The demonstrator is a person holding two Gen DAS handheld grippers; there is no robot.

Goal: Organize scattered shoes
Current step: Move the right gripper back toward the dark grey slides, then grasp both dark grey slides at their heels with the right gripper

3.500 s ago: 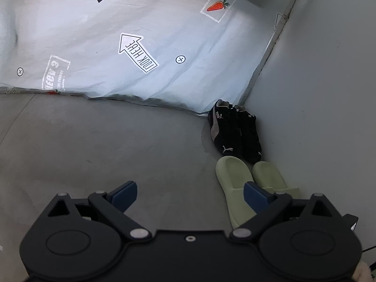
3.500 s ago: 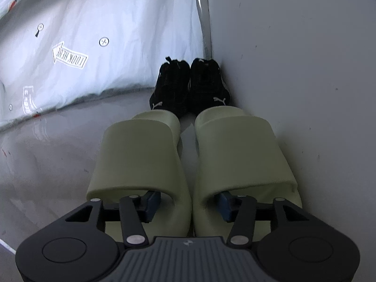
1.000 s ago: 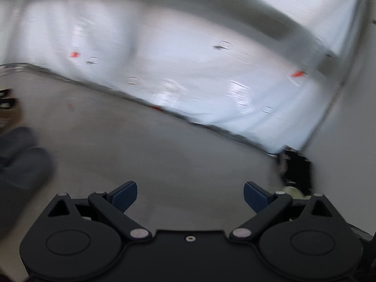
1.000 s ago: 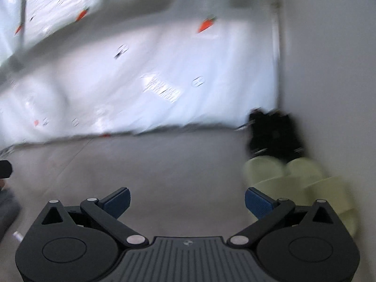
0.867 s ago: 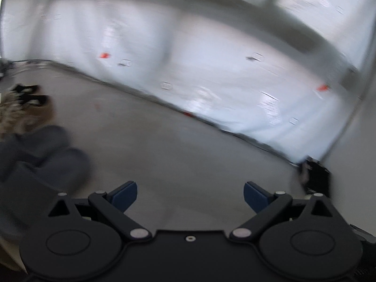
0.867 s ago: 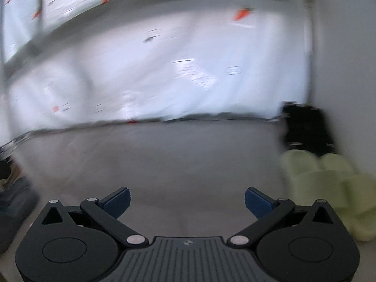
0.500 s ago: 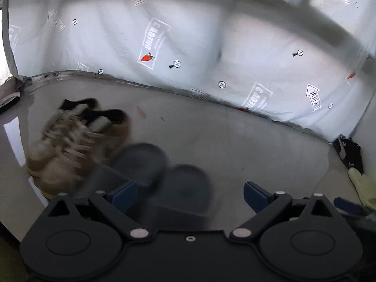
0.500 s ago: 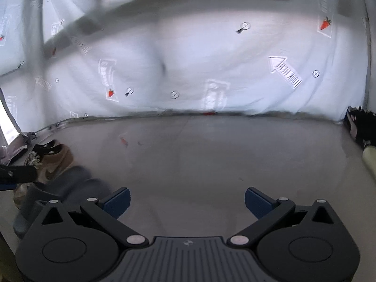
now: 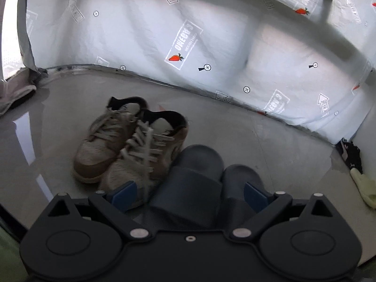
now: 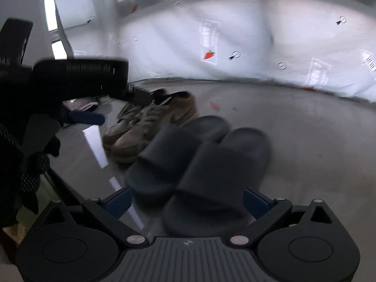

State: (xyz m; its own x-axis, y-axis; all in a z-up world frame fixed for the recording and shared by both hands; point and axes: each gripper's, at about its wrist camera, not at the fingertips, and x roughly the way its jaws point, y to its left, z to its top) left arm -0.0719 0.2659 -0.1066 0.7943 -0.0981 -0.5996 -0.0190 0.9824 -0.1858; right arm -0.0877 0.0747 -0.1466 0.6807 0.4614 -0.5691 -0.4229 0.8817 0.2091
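Two black sneakers [image 9: 351, 154], left view only

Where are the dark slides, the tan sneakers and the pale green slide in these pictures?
dark slides [image 9: 188, 188]: left wrist view, strap of the left slide.
tan sneakers [image 9: 98, 150]: left wrist view, toe of the left sneaker.
pale green slide [image 9: 364, 188]: left wrist view, right edge, visible end.

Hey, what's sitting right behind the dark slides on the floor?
Behind the dark slides sits a pair of tan lace-up sneakers, side by side on the grey floor, with the printed white sheet further back. The slides cover part of the nearer sneaker's side.
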